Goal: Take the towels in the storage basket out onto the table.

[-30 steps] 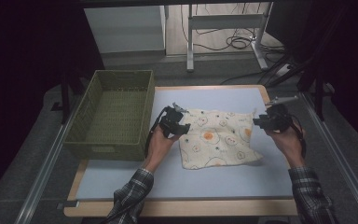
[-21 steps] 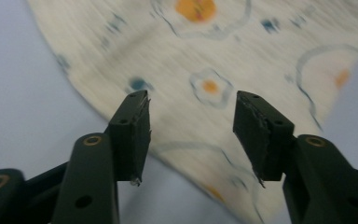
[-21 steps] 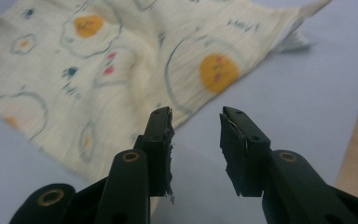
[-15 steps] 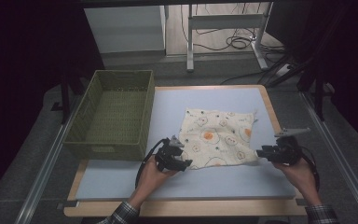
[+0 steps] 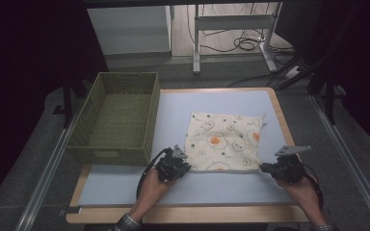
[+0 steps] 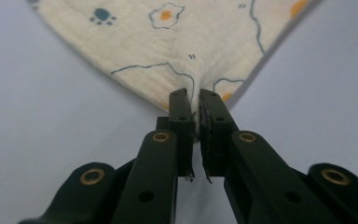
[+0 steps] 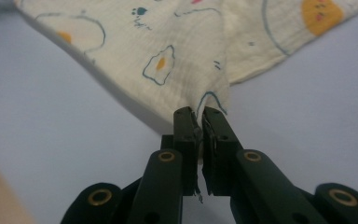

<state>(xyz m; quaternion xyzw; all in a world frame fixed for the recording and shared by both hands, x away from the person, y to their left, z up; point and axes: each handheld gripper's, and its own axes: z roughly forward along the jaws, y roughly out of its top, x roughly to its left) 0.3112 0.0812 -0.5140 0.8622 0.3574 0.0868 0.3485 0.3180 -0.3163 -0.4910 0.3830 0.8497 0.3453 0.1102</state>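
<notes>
Cloth [image 5: 224, 141] is lying flat on the blue bench [image 5: 173, 120] beside the green basket [image 5: 115, 118]; it looks thin, light and soft, so the corners are the best places to hold. The left tool [image 6: 193, 100] and right tool [image 7: 199, 116] have just been closing, and each is now pinching a near corner. The high view is showing the whole square, while the gripper views are showing the fabric bunching between the jaws.

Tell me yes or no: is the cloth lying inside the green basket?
No: in the high view the cloth lies spread on the table, to the right of the green basket.
</notes>
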